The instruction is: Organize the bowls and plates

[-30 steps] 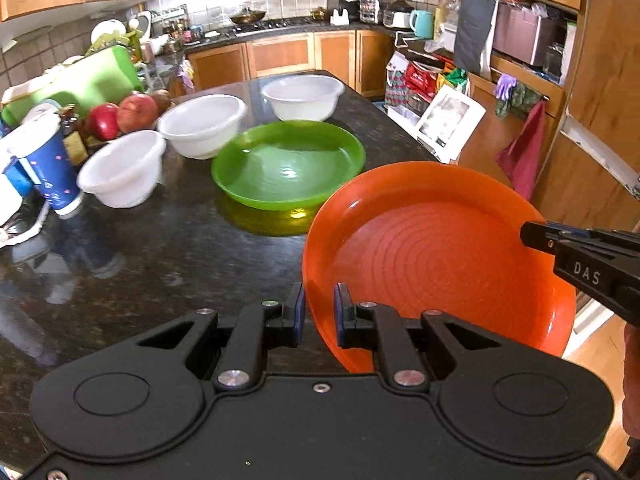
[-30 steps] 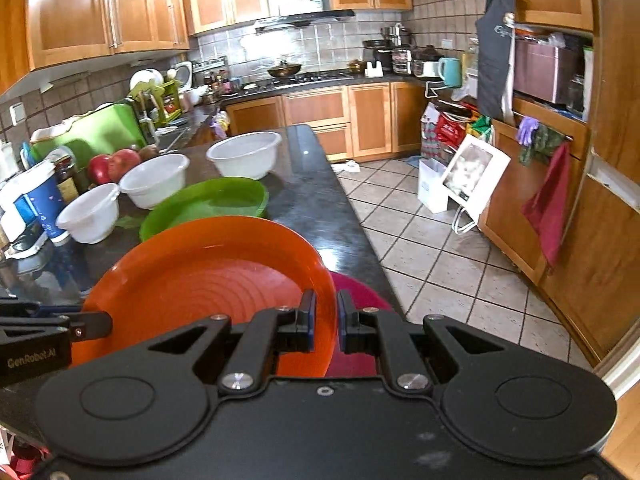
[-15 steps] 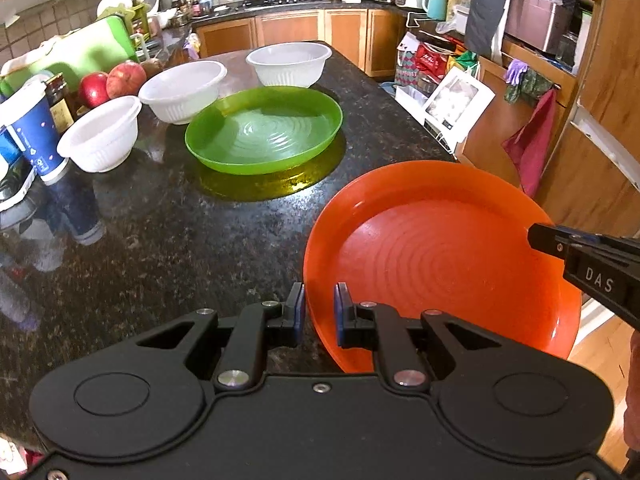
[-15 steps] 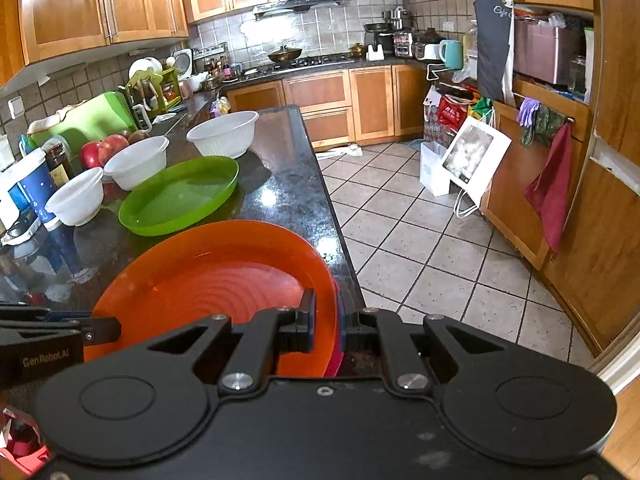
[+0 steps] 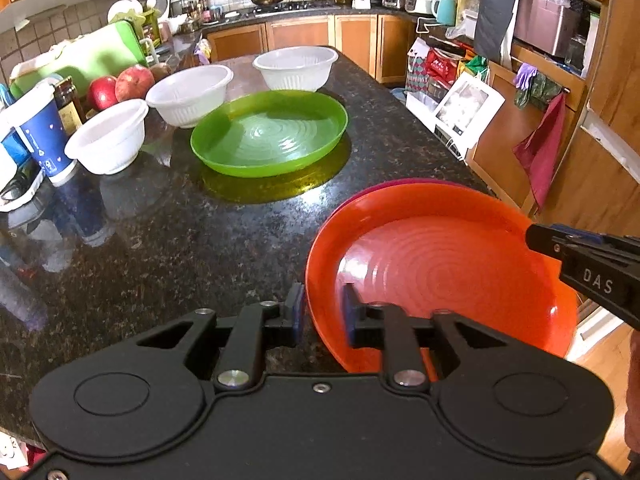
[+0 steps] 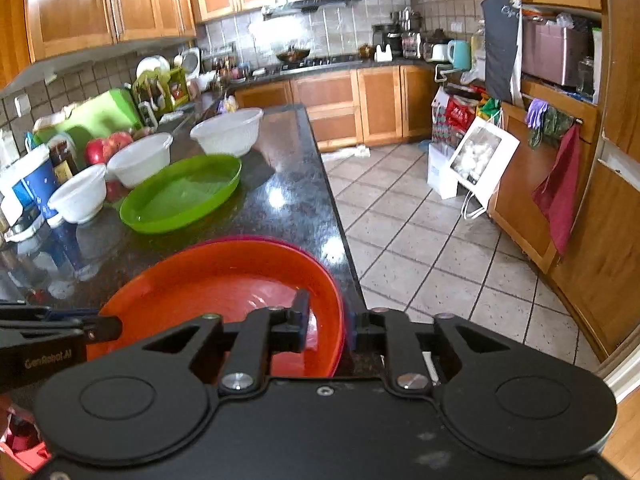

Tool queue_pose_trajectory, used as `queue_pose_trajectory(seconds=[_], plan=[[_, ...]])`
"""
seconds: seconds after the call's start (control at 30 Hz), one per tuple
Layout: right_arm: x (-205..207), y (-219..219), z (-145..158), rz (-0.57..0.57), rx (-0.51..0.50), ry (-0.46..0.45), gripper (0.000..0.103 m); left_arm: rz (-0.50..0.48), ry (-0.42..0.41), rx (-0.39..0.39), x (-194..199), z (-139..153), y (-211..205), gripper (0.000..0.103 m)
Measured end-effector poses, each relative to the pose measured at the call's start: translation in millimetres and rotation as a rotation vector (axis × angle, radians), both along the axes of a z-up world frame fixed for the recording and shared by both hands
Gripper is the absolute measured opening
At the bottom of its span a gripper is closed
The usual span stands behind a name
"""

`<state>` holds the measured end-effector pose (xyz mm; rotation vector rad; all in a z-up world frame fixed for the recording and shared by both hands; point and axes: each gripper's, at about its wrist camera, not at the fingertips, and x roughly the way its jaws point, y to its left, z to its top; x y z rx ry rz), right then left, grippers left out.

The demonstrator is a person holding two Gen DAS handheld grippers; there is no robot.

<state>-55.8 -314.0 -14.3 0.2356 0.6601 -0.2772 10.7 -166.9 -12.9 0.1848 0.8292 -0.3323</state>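
Orange plate (image 5: 440, 264) rests on a pink plate (image 5: 400, 184) at the desk (image 5: 160, 240) edge; left tool (image 5: 320, 312) and right tool (image 6: 328, 324) have just been opening, released astride its rim.

Both grippers angling downward, jaws parting

The left gripper (image 5: 322, 312) and right gripper (image 6: 330, 322) are just opening, pads standing clear.

The orange plate (image 5: 440, 264) has round ripple rings and sits on a pink plate (image 5: 400, 184) near the counter's (image 5: 160, 240) right edge. The counter is black with brown specks. The green plate (image 5: 268, 132) has rings too. Three bowls (image 5: 188, 94) are white. The cup (image 5: 44, 136) is blue.
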Motion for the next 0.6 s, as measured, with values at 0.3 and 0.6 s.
queue_pose_trajectory(seconds=[0.3, 0.6], plan=[[0.3, 9.0, 3.4, 0.018, -0.008, -0.014, 0.038, 0.027, -0.015, 0.004, -0.3, 3.1, 9.3, 0.045], [8.4, 27.7, 8.8, 0.065, -0.015, -0.004, 0.038, 0.072, 0.016, -0.001, 9.8, 2.1, 32.1, 0.050]])
